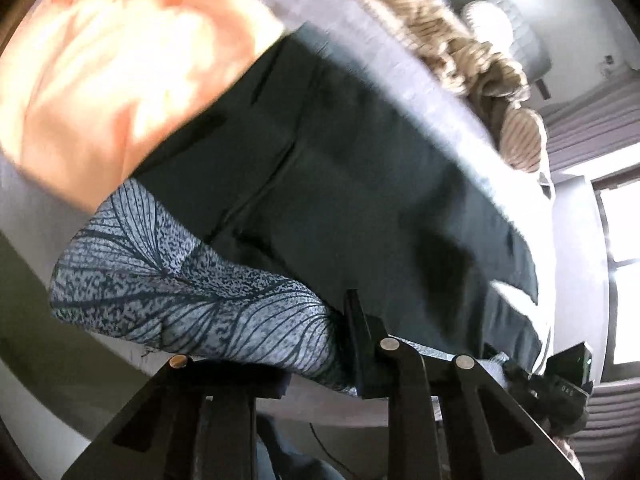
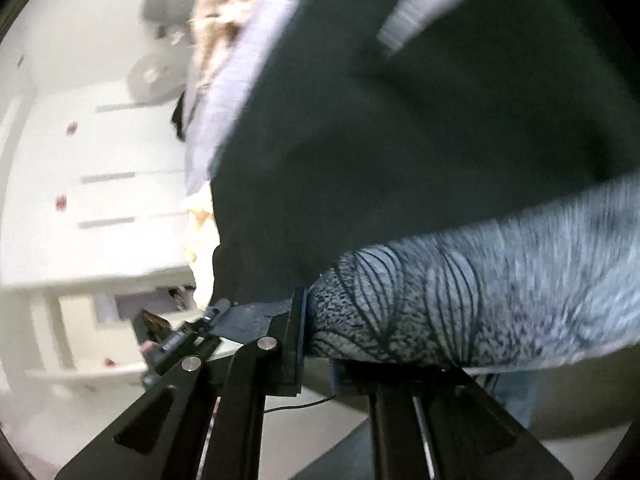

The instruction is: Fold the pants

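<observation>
Both grippers are clamping the patterned waistband [image 1: 180, 284] of the dark pants [image 1: 340, 168], which are lying across the bed [image 1: 400, 64] beside an orange garment [image 1: 120, 80]. The left gripper [image 1: 320, 360] and right gripper [image 2: 320, 344] are holding opposite ends; keeping the band taut and level should be giving a straight fold.

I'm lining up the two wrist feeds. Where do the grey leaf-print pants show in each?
Left wrist: the leaf-print pants run from lower left to bottom centre, ending at the claw.
Right wrist: they cross the lower right, ending at bottom centre.
Shared landmark: the dark teal garment just above them.
</observation>
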`<state>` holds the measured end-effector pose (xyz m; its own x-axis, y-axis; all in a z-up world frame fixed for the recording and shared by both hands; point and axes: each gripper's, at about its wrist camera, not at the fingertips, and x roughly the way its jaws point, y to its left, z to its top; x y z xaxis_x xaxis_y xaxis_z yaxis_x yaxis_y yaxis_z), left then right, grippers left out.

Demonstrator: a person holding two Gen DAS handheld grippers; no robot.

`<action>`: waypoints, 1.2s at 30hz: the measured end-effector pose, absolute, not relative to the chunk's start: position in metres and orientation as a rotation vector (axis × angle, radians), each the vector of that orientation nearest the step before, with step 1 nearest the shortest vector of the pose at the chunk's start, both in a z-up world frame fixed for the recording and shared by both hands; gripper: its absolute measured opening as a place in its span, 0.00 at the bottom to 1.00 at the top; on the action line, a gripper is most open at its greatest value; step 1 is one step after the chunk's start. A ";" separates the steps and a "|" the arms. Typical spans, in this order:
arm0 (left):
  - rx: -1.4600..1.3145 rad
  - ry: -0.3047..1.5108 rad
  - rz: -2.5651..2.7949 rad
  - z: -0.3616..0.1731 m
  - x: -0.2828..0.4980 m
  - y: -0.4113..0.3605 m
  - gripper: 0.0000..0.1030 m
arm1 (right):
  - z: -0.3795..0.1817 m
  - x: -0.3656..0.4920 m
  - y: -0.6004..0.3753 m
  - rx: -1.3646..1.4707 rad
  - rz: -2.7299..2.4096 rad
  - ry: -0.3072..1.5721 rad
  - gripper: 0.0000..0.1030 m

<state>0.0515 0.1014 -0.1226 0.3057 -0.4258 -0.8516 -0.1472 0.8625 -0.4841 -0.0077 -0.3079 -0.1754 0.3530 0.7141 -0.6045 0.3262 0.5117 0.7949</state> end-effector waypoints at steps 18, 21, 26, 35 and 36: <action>-0.279 1.234 -0.209 -0.148 0.287 0.043 0.23 | -0.142 0.261 -0.334 0.667 0.340 1.172 0.14; -0.332 1.270 -0.233 -0.158 0.291 0.048 0.26 | -0.187 0.279 -0.323 0.634 0.257 1.268 0.21; -0.304 1.209 -0.254 -0.108 0.270 0.064 0.81 | -0.185 0.272 -0.315 0.621 0.237 1.289 0.68; -0.164 1.202 -0.153 -0.142 0.292 0.035 0.82 | -0.170 0.255 -0.263 0.473 0.347 1.309 0.43; -0.153 1.208 -0.125 -0.152 0.297 0.035 0.82 | -0.181 0.264 -0.260 0.469 0.341 1.326 0.43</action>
<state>0.2965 0.0349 -0.1521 0.3504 -0.1777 -0.9196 0.0151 0.9828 -0.1841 0.2640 -0.2598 -0.1807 0.2155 0.4943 -0.8422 0.0260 0.8592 0.5109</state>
